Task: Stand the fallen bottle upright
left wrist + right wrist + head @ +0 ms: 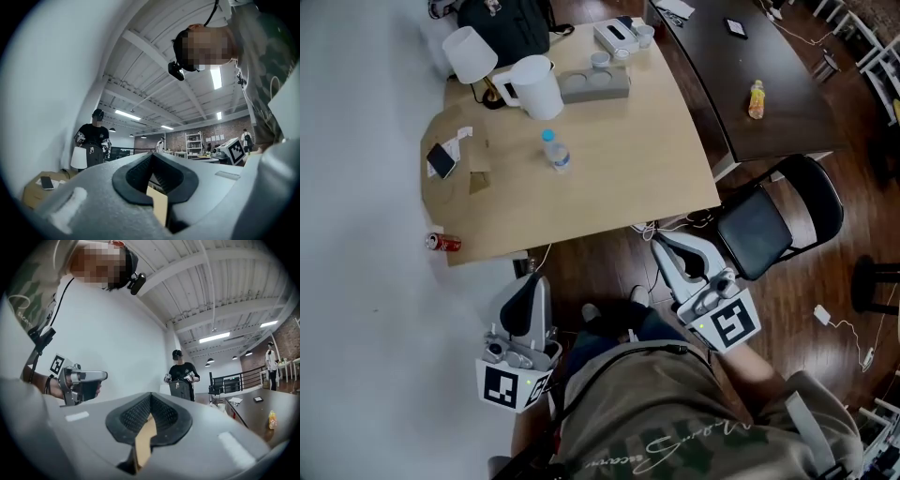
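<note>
Bottle (556,150) upright on far table (675,169) — task apparently done; left gripper (528,284), right gripper (666,246) near, clenched — empty.

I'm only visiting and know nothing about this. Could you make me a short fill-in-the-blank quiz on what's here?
1. The water bottle standing on the wooden table has a ___ cap.
2. The can at that table's edge is ___.
3. The left hand-held gripper and the right hand-held gripper both have their jaws ___.
4. The chair is ___.

Missing words: blue; red; shut; black.
</note>
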{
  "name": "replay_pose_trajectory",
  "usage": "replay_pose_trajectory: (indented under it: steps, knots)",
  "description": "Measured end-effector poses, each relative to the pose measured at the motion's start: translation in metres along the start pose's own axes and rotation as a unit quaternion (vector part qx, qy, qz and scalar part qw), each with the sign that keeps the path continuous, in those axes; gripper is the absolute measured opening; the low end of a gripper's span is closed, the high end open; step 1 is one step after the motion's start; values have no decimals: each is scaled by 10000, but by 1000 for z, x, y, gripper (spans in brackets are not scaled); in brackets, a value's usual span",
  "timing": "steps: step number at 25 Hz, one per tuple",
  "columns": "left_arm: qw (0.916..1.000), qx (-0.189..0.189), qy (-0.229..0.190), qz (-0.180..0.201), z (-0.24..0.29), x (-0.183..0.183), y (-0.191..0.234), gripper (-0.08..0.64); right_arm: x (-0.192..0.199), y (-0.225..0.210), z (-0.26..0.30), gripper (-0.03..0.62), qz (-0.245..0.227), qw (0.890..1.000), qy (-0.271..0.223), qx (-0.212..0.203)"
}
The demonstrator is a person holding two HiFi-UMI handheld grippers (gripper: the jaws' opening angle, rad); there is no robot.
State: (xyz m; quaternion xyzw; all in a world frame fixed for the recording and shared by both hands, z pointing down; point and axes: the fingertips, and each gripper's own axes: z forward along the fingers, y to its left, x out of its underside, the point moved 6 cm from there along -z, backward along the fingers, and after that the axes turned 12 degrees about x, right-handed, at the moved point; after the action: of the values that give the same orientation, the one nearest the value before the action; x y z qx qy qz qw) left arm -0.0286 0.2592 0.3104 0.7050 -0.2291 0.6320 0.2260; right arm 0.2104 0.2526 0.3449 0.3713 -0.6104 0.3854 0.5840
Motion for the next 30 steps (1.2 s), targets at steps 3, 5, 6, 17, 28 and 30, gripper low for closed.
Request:
replay_pose_trajectory:
  steps: [3, 5, 6, 17, 28, 30]
  knots:
    - [9997, -6, -82, -243, -12, -1, -2, 5, -4, 23, -8, 3, -27, 9999, 105, 37]
    - [9997, -30, -93, -234, -24, 0, -4, 4, -6, 40, -11, 3, -161, 9998, 104, -72]
    - [9997, -65, -86, -204, -28, 0, -5, 5, -6, 47, -10, 3, -214, 9996, 96, -128]
    - [9990, -358, -183, -213, -48, -5, 8, 4, -3, 71, 9, 3, -322, 9994, 127, -27]
    - [9985, -429, -339, -62, -44, -17, 23, 4, -5, 60, 21, 3, -403, 9992, 24, 69]
    - [9985, -415, -350, -23, -45, -19, 25, 4, -8, 59, 23, 3, -494, 9987, -105, 61]
